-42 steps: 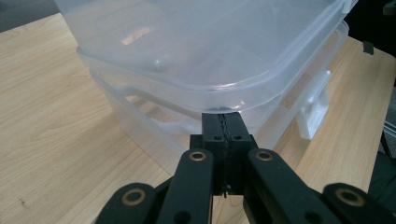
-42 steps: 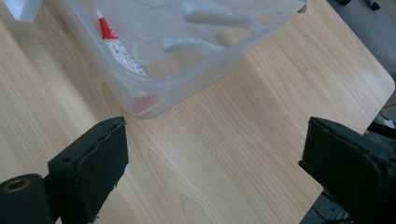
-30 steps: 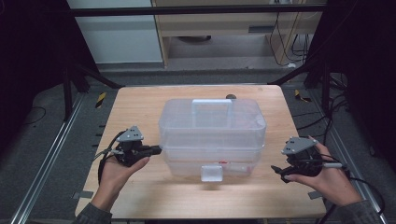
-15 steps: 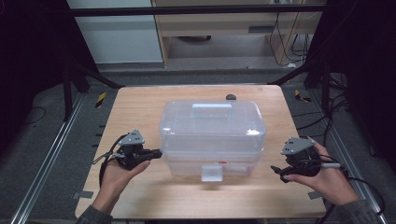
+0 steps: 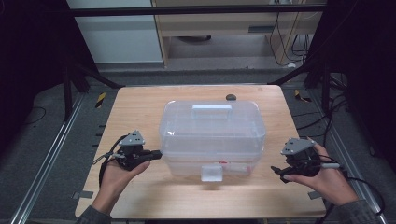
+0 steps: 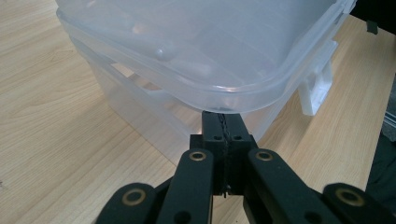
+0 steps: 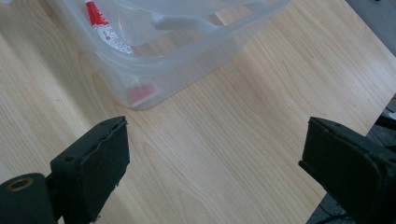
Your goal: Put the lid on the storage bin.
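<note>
i have the left gripper (image 5: 156, 154) pinched fully together with nothing between the jaws, tips just under the lid (image 6: 224, 51) rim at the near left corner of the box (image 5: 212, 140). from the left gripper view the closed tips sit right below the lid's curved edge, touching it or nearly so; i cannot tell which. the box's white latch (image 6: 317, 88) is off to the right of those tips, on the front wall.

my right gripper (image 5: 279, 171) stands wide apart, holding nothing, over bare table (image 7: 233, 140). the box is ahead of it and to its left, near but clear of the jaws. through the clear wall in the right gripper view i see a red and white tube (image 7: 105, 28) inside, close to that corner.

the box sits mid-table between the two grippers, lid down, handle (image 5: 211, 110) on top. a small dark knob (image 5: 230, 97) lies beyond it at the far edge.
</note>
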The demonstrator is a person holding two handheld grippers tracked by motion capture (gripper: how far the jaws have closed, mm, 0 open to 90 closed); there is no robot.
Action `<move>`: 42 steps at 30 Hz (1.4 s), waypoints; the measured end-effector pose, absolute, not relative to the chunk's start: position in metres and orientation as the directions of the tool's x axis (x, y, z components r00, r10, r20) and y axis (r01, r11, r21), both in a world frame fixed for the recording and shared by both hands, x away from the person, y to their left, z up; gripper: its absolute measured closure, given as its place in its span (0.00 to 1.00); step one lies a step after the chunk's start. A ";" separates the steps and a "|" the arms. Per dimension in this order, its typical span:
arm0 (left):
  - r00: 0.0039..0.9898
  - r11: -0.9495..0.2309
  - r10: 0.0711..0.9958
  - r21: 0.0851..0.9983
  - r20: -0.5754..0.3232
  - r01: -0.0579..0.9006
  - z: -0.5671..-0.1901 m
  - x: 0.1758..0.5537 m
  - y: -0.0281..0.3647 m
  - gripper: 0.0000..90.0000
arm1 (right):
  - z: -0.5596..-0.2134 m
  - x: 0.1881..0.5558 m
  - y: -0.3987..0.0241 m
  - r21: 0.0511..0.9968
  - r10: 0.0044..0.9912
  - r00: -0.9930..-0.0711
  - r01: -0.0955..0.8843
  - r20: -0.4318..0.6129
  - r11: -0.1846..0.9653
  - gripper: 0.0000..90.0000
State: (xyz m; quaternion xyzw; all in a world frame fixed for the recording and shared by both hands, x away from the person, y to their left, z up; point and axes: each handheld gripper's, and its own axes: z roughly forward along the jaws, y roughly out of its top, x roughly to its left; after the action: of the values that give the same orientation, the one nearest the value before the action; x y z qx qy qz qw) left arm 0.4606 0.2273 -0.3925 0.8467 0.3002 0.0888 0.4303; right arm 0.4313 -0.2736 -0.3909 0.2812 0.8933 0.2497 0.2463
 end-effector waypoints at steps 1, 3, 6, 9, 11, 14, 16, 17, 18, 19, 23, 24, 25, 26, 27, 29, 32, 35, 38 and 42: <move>0.803 -0.449 0.586 0.782 -0.106 0.432 -0.392 0.461 0.229 1.00 | -0.391 0.431 -0.274 0.586 0.625 -0.721 0.379 -0.298 0.716 0.08; 0.790 -0.454 0.608 0.782 -0.078 0.427 -0.393 0.461 0.234 1.00 | -0.391 0.431 -0.274 0.589 0.628 -0.718 0.378 -0.300 0.714 0.08; 0.767 -0.453 0.639 0.778 -0.058 0.436 -0.394 0.463 0.246 1.00 | -0.392 0.430 -0.275 0.587 0.626 -0.717 0.375 -0.306 0.717 0.09; 0.747 -0.459 0.663 0.763 -0.046 0.455 -0.397 0.465 0.257 1.00 | -0.393 0.430 -0.275 0.589 0.628 -0.715 0.376 -0.307 0.716 0.09; 0.739 -0.468 0.673 0.753 -0.036 0.463 -0.398 0.467 0.263 1.00 | -0.397 0.432 -0.277 0.592 0.634 -0.709 0.379 -0.308 0.712 0.09; 0.727 -0.477 0.685 0.734 -0.034 0.484 -0.403 0.471 0.269 1.00 | -0.401 0.435 -0.279 0.595 0.643 -0.702 0.387 -0.306 0.705 0.09; 0.722 -0.485 0.692 0.720 -0.032 0.497 -0.406 0.476 0.272 1.00 | -0.405 0.439 -0.280 0.595 0.652 -0.695 0.397 -0.302 0.699 0.09; 0.721 -0.490 0.692 0.712 -0.031 0.502 -0.407 0.478 0.272 1.00 | -0.408 0.442 -0.281 0.594 0.657 -0.692 0.405 -0.299 0.696 0.09; 0.717 -0.496 0.696 0.704 -0.029 0.509 -0.409 0.482 0.273 1.00 | -0.410 0.445 -0.281 0.594 0.660 -0.689 0.407 -0.298 0.694 0.09; 0.712 -0.507 0.702 0.686 -0.023 0.522 -0.413 0.490 0.274 1.00 | -0.416 0.454 -0.281 0.595 0.676 -0.677 0.426 -0.290 0.682 0.09; 0.702 -0.531 0.712 0.652 -0.002 0.541 -0.421 0.505 0.273 1.00 | -0.428 0.472 -0.283 0.600 0.710 -0.651 0.463 -0.269 0.652 0.10; 0.695 -0.531 0.719 0.645 0.000 0.549 -0.424 0.509 0.273 1.00 | -0.432 0.479 -0.284 0.603 0.719 -0.646 0.474 -0.257 0.642 0.10; 0.695 -0.531 0.719 0.645 0.000 0.549 -0.424 0.509 0.273 1.00 | -0.435 0.484 -0.284 0.604 0.729 -0.638 0.486 -0.249 0.632 0.10; 0.691 -0.533 0.723 0.638 0.002 0.556 -0.427 0.514 0.274 1.00 | -0.435 0.484 -0.284 0.604 0.729 -0.638 0.486 -0.249 0.632 0.10; 0.684 -0.528 0.730 0.635 0.000 0.564 -0.430 0.518 0.274 1.00 | -0.439 0.490 -0.285 0.607 0.738 -0.629 0.495 -0.243 0.622 0.10; 0.667 -0.514 0.745 0.632 -0.006 0.580 -0.436 0.526 0.275 1.00 | -0.448 0.505 -0.288 0.614 0.768 -0.600 0.526 -0.222 0.588 0.11; 0.646 -0.504 0.763 0.627 0.003 0.593 -0.445 0.537 0.276 1.00 | -0.454 0.515 -0.290 0.624 0.790 -0.581 0.547 -0.198 0.559 0.11; 0.623 -0.500 0.782 0.623 0.026 0.602 -0.452 0.546 0.276 1.00 | -0.461 0.528 -0.294 0.630 0.823 -0.533 0.574 -0.197 0.523 0.11; 0.595 -0.480 0.803 0.628 0.033 0.613 -0.459 0.555 0.277 1.00 | -0.467 0.537 -0.298 0.656 0.855 -0.489 0.591 -0.171 0.470 0.12; 0.569 -0.458 0.821 0.643 0.041 0.614 -0.466 0.562 0.280 1.00 | -0.476 0.548 -0.301 0.670 0.880 -0.453 0.611 -0.140 0.421 0.11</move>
State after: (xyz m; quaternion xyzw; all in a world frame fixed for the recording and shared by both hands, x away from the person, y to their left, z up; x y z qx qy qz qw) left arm 0.5621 0.2798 -0.4664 0.8354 0.4295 0.1758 0.2944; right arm 0.5483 -0.3012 -0.4764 0.4621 0.8068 0.2752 0.2446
